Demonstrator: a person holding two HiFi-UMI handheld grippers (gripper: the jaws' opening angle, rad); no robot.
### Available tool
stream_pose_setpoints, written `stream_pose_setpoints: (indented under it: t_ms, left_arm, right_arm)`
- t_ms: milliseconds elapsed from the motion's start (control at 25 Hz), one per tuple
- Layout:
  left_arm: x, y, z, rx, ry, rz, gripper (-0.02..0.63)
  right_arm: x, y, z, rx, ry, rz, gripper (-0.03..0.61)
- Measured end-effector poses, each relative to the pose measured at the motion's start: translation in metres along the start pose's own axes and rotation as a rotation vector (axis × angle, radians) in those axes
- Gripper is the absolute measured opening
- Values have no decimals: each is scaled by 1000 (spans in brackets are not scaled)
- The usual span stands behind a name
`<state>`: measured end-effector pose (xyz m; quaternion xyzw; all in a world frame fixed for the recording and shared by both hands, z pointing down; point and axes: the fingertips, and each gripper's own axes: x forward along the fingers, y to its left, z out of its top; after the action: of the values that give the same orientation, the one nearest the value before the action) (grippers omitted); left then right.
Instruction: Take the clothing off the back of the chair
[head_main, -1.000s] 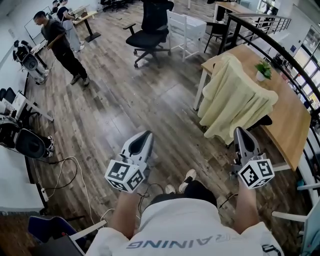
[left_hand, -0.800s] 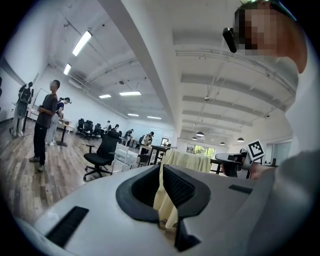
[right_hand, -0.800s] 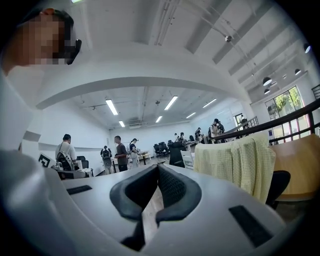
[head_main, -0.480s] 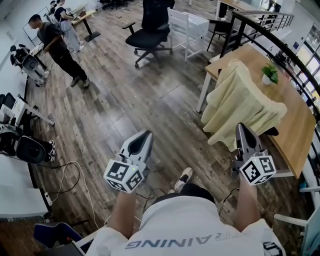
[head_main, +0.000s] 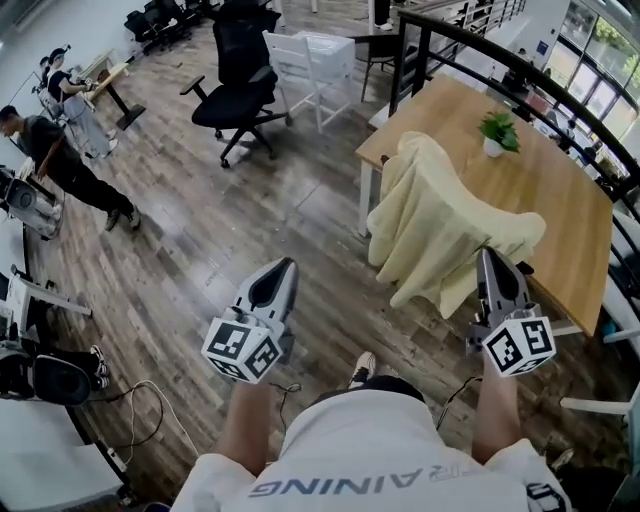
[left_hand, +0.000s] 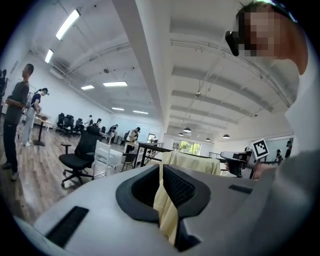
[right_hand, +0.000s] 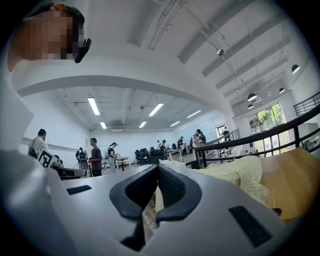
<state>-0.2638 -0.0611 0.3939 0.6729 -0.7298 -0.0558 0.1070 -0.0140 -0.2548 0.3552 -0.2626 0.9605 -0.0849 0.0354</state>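
A pale yellow garment (head_main: 435, 215) hangs over the back of a chair pushed up to a wooden table (head_main: 545, 190); the chair itself is almost wholly hidden under it. My right gripper (head_main: 491, 258) is shut and empty, its tip close to the garment's near right edge. My left gripper (head_main: 281, 272) is shut and empty too, held over the floor well to the left of the garment. In the left gripper view the garment (left_hand: 192, 162) shows ahead past the shut left gripper (left_hand: 161, 169). In the right gripper view the garment (right_hand: 237, 176) lies just right of the shut right gripper (right_hand: 157, 171).
A small potted plant (head_main: 496, 131) stands on the table. A black railing (head_main: 470, 55) runs behind it. A black office chair (head_main: 235, 85) and a white chair (head_main: 312, 62) stand further off. Two people (head_main: 55, 160) and equipment (head_main: 40, 375) are at the left, with a cable (head_main: 150, 405) on the floor.
The person has walked toward the table, so the draped chair is nearer and more central. Both grippers, still shut, came forward with the body; the right one now reaches the garment's edge.
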Motion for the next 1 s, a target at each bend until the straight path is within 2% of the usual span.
stream_pose_setpoints:
  t_ms: [320, 560, 800, 1000]
  left_arm:
    - [110, -31, 19, 28, 11, -167, 51]
    - [162, -36, 24, 25, 43, -302, 51]
    - [219, -20, 20, -4, 98, -467, 51]
    - [262, -10, 15, -4, 146, -557, 51]
  right_arm:
    - [-2, -72, 34, 5, -76, -136, 23]
    - [-20, -105, 34, 9, -72, -303, 23]
    - [-23, -113, 25, 23, -67, -507, 23]
    - [-25, -111, 16, 9, -51, -623, 23]
